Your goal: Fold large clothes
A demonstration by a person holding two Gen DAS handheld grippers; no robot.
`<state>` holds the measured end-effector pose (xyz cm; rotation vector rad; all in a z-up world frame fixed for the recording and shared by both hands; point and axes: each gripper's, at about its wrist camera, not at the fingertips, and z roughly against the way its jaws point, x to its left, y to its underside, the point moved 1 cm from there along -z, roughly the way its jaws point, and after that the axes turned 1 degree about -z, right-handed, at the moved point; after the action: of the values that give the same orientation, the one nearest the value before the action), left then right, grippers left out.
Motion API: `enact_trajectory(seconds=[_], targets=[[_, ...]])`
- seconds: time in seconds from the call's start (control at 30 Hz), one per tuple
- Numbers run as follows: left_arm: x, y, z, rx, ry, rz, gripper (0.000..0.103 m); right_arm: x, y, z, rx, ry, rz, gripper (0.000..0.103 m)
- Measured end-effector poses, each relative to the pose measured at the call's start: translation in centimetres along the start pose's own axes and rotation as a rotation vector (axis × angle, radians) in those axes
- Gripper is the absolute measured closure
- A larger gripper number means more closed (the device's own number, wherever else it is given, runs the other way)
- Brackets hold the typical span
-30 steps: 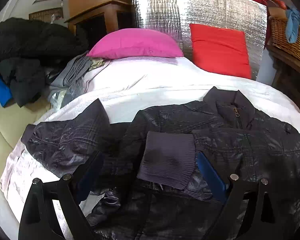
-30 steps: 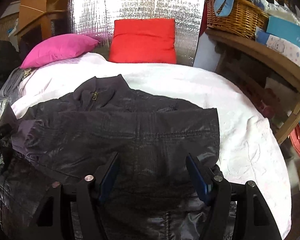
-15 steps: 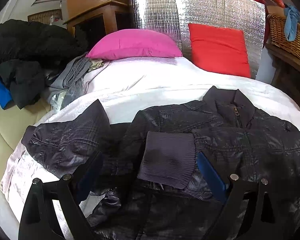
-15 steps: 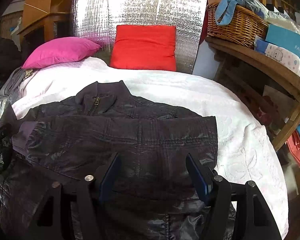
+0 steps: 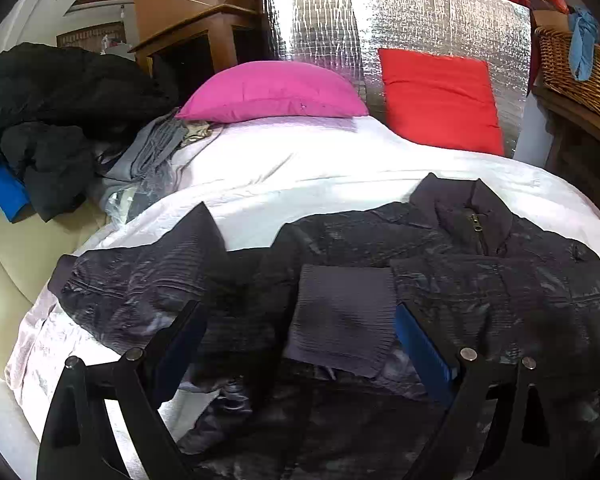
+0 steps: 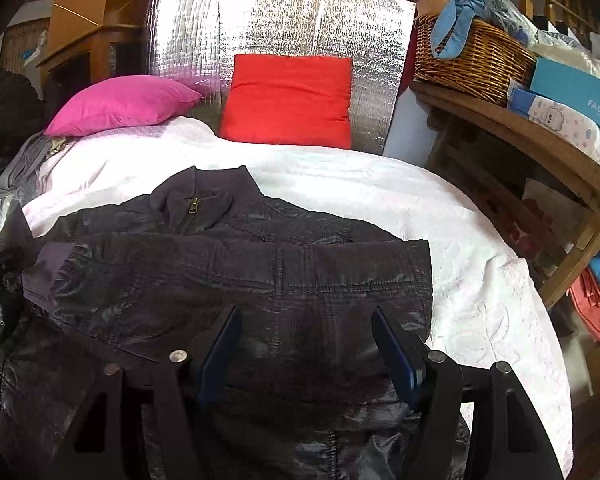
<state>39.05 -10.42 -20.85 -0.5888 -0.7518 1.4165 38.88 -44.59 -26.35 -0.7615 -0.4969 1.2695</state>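
A dark quilted jacket (image 5: 460,248) lies front up on the white bedspread (image 5: 300,168), collar and zip toward the pillows. One sleeve is folded across the chest, and its ribbed cuff (image 5: 340,312) lies between the fingers of my left gripper (image 5: 300,336). The other sleeve (image 5: 140,276) sticks out to the left over the bed's edge. My left gripper hangs open just above the jacket and holds nothing. In the right wrist view, my right gripper (image 6: 306,336) is open over the folded sleeve and the jacket (image 6: 260,280), its blue pads apart with no cloth pinched.
A pink pillow (image 5: 272,92) and a red cushion (image 5: 440,100) lean at the head against a silver foil panel (image 6: 280,24). Dark clothes (image 5: 52,120) are piled at the left, with grey folded clothes (image 5: 152,152) beside them. A wooden shelf (image 6: 520,136) with a wicker basket (image 6: 472,56) runs along the right.
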Motion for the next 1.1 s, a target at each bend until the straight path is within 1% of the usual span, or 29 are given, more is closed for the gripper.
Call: enact_trajectory(seconds=[0.07,0.1,0.17,0.2,0.23,0.27,0.33,0.37,0.47,0.5,0.53,0.57,0.67,0.7,0.77,0.83,0.9,1.0,1.1], targets=[[1.0,-0.1,0.1,-0.003,-0.017,0.006,0.008,0.3,0.1,-0.3,0.009,-0.001,0.010,0.032],[1.6,-0.2,0.2,-0.008,-0.030,0.011,0.008,0.5,0.2,-0.8,0.029,-0.007,0.017,0.032],[3.7,-0.5,0.3,-0.016,-0.061,0.046,0.008,0.7,0.7,-2.5,0.113,-0.048,0.015,0.032],[5.5,-0.7,0.2,-0.009,-0.076,0.091,0.008,0.8,1.1,-3.4,0.165,-0.078,0.004,0.032],[6.9,-0.7,0.1,0.002,-0.084,0.129,0.008,0.8,1.8,-5.1,0.259,-0.125,-0.015,0.032],[9.5,-0.7,-0.3,0.030,-0.095,0.203,0.008,0.7,2.2,-5.9,0.304,-0.146,-0.037,0.032],[13.2,-0.2,-1.0,0.066,-0.118,0.314,0.008,0.1,2.1,-5.7,0.284,-0.160,-0.082,0.032],[16.1,0.5,-1.4,0.093,-0.146,0.400,0.008,-0.1,1.8,-5.2,0.266,-0.166,-0.087,0.032],[22.4,2.7,-2.4,0.149,-0.220,0.583,0.008,-0.4,1.1,-3.5,0.183,-0.182,-0.099,0.032],[24.1,3.5,-2.7,0.166,-0.236,0.634,0.008,-0.4,1.1,-3.2,0.172,-0.182,-0.097,0.032],[25.9,4.5,-3.3,0.190,-0.239,0.691,0.008,-0.3,1.0,-3.0,0.158,-0.186,-0.095,0.032],[27.7,5.5,-3.8,0.212,-0.226,0.751,0.008,-0.3,0.9,-2.7,0.143,-0.194,-0.096,0.032],[31.8,8.0,-5.6,0.241,-0.165,0.910,0.008,-0.4,0.8,-2.0,0.116,-0.201,-0.081,0.032],[32.7,8.6,-6.3,0.252,-0.147,0.940,0.008,-0.4,0.9,-1.8,0.106,-0.195,-0.075,0.032],[34.0,9.4,-7.7,0.269,-0.110,0.972,0.009,-0.6,1.1,-1.7,0.095,-0.183,-0.069,0.032],[34.6,9.3,-9.1,0.266,-0.078,0.969,0.009,-0.6,1.1,-2.0,0.105,-0.183,-0.072,0.032],[34.9,9.2,-10.1,0.263,-0.064,0.972,0.010,-0.7,1.2,-2.4,0.115,-0.184,-0.079,0.032],[35.4,8.6,-11.3,0.234,-0.040,0.963,0.010,-0.4,1.3,-3.0,0.126,-0.183,-0.068,0.032],[36.0,8.2,-12.3,0.218,-0.039,0.956,0.016,0.0,1.4,-3.3,0.133,-0.182,-0.050,0.032]])
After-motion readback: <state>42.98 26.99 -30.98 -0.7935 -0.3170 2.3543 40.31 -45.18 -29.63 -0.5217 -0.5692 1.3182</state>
